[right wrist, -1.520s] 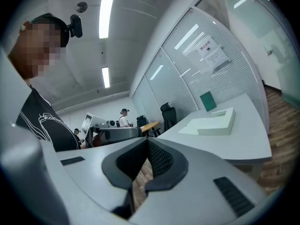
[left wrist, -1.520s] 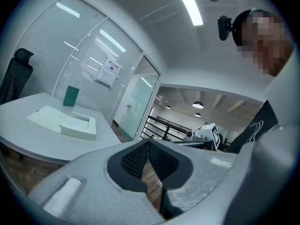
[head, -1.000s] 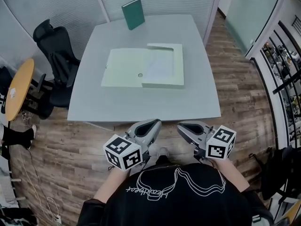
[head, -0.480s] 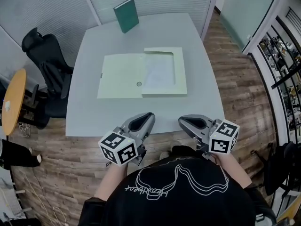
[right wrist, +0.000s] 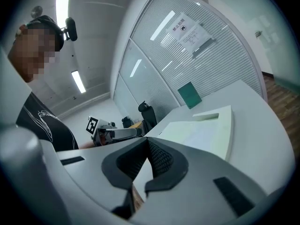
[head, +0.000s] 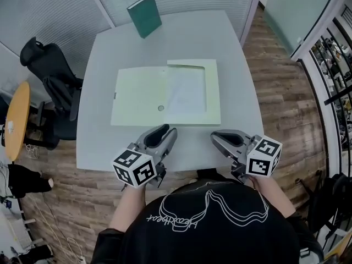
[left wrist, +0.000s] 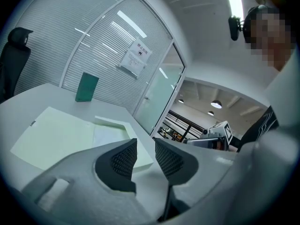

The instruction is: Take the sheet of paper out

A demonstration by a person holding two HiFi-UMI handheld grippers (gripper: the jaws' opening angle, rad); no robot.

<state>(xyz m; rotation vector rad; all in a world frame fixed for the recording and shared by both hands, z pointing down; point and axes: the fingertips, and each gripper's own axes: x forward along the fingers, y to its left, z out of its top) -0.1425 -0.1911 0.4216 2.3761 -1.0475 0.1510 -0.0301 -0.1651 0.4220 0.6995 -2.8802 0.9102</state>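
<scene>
- Because the folder (head: 140,95) lies opened flat on the bench (head: 104,147), with its lid swung out to the left, the sheet (head: 186,89) in its right half is bare from above. I judge it ready to be lifted.
- The sheet rests flat inside the folder's raised rim, and nothing touches it.
- The left gripper (head: 165,131) hangs just on the near side of the folder, before the lid. Its fingers (left wrist: 123,159) are opening, the gap is narrow and nothing is between them, so it is likely readying for a grasp.
- The right gripper (head: 216,136) hangs on the near side of the folder, before the half with the sheet. Its fingers are closed together on nothing, perhaps to pin the folder down.
- Counted: one folder, one sheet showing (any beneath it cannot be told), one book (head: 144,15) beyond the folder, one chair (head: 52,70) left of the folder, and two grippers.
</scene>
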